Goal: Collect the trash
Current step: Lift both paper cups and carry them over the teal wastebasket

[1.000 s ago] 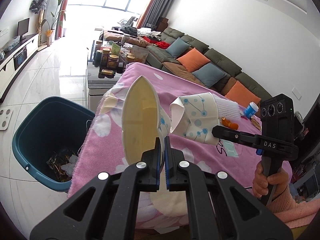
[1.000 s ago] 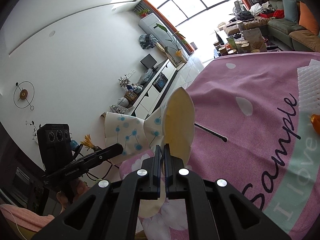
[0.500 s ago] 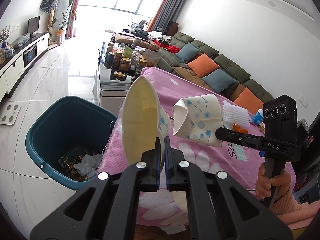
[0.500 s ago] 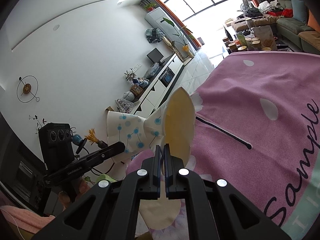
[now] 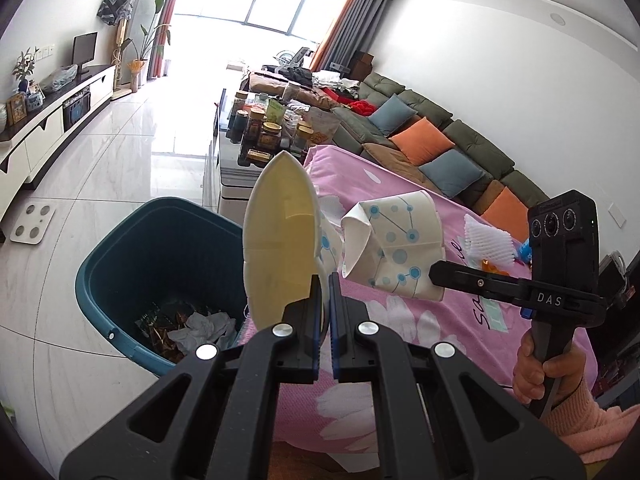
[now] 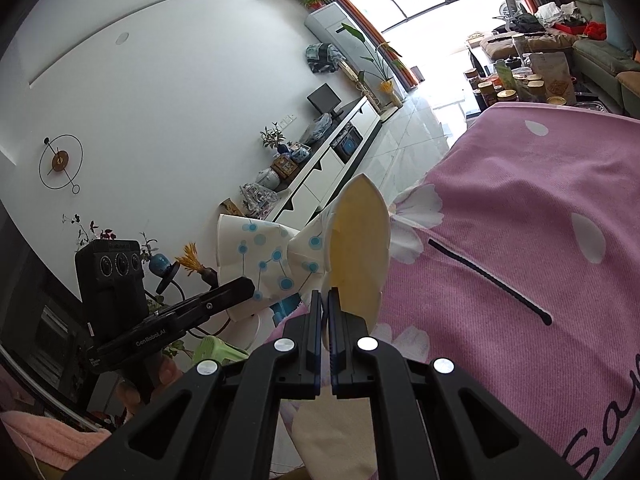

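Teal bin's [image 5: 120,272] near rim hidden behind the left hand-held gripper [image 5: 324,280].

Black gripper [image 5: 324,280] with silver screws; pink fuzzy sleeve [image 5: 592,424].

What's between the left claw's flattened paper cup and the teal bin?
Nothing. Left wrist view: the flattened cream-lined paper cup in the left claw overlaps the teal plastic bin's rim, no object between.

Bright living room: big window [image 5: 256,4] blasting daylight onto glossy white floor tiles [image 5: 100,168], green sofa [image 5: 452,140] with orange cushions, white TV cabinet [image 5: 48,116].
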Tool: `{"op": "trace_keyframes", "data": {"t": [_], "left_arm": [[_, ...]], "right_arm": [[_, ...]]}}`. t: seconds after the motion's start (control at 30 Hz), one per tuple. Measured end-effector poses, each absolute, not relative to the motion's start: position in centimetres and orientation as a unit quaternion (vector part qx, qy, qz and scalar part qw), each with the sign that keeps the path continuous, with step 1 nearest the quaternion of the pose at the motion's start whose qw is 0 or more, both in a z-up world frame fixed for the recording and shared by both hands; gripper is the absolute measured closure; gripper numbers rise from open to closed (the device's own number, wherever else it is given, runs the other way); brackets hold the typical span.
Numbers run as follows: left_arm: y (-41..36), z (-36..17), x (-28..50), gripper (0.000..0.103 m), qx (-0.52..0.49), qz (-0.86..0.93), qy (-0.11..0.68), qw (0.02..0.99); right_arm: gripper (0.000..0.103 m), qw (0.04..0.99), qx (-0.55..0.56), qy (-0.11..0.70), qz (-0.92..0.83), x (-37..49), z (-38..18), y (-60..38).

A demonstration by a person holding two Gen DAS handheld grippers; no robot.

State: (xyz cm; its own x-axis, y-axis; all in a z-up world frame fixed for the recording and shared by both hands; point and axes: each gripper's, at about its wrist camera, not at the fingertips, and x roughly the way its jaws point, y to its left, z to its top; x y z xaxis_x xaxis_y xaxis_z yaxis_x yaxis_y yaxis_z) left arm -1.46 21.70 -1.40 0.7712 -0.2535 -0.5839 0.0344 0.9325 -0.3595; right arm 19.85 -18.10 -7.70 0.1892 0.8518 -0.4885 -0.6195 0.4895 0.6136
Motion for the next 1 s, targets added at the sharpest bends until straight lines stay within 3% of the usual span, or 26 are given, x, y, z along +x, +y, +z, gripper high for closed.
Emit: {"op": "trace_keyframes", "data": {"t": [1.0], "left_arm": [[25.6,-1.6,-1.7,0.099,-0.183,-0.018,0.329,0.926]], "right_arm": [[0.101,0.738,0.111,0.432,0.506,19.8,-7.1,-12.9]]}}
